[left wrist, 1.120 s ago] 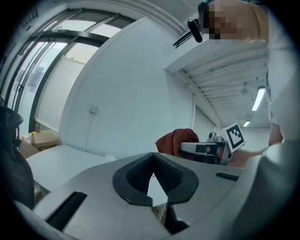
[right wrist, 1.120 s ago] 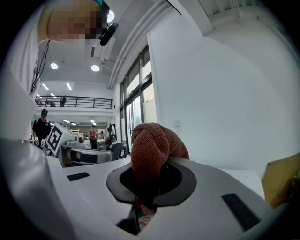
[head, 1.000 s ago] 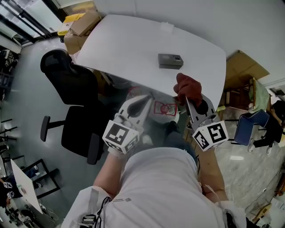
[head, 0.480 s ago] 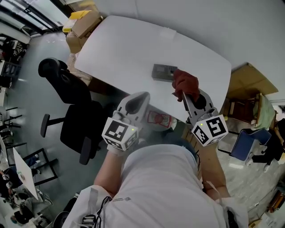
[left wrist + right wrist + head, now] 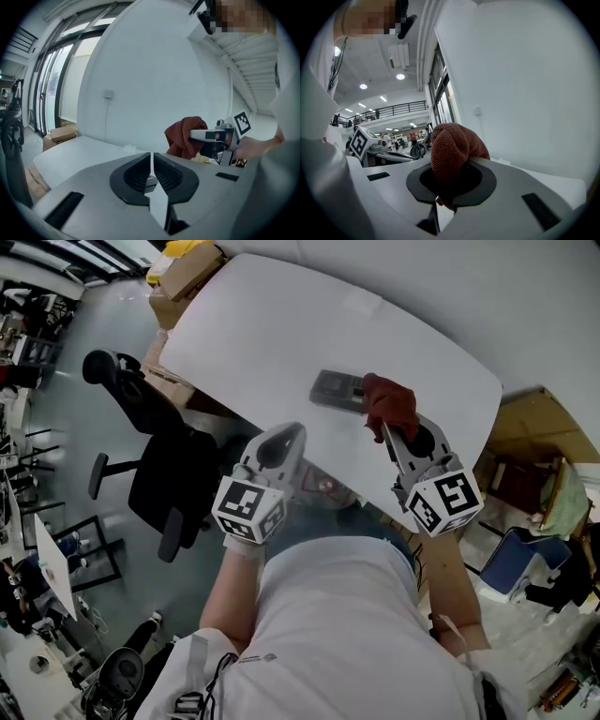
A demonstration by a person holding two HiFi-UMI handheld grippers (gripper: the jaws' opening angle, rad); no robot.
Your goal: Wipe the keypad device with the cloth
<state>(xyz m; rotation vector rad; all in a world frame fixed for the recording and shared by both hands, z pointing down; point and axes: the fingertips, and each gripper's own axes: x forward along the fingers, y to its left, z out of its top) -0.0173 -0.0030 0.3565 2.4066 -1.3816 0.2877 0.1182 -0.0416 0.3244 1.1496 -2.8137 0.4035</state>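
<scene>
The grey keypad device [image 5: 335, 390] lies flat on the white table [image 5: 262, 334]. A dark red cloth [image 5: 392, 403] hangs bunched from my right gripper [image 5: 386, 430], which is shut on it; the cloth sits at the device's right end, and I cannot tell whether they touch. In the right gripper view the cloth [image 5: 451, 151] fills the jaws of the right gripper [image 5: 444, 190]. My left gripper [image 5: 287, 434] hovers over the table's near edge, shut and empty, in front of the device. In the left gripper view the left gripper [image 5: 152, 163] has its jaws together, with the cloth [image 5: 183, 137] ahead on the right.
A black office chair [image 5: 155, 460] stands left of the table. Cardboard boxes [image 5: 187, 273] sit by the far left corner. A small white scrap [image 5: 361, 304] lies near the table's far edge. A blue chair [image 5: 520, 563] and brown furniture [image 5: 530, 442] are on the right.
Both grippers have moved forward over the table. The cloth has gone from near the table's front edge to the device's right end. The left gripper stays shut.
</scene>
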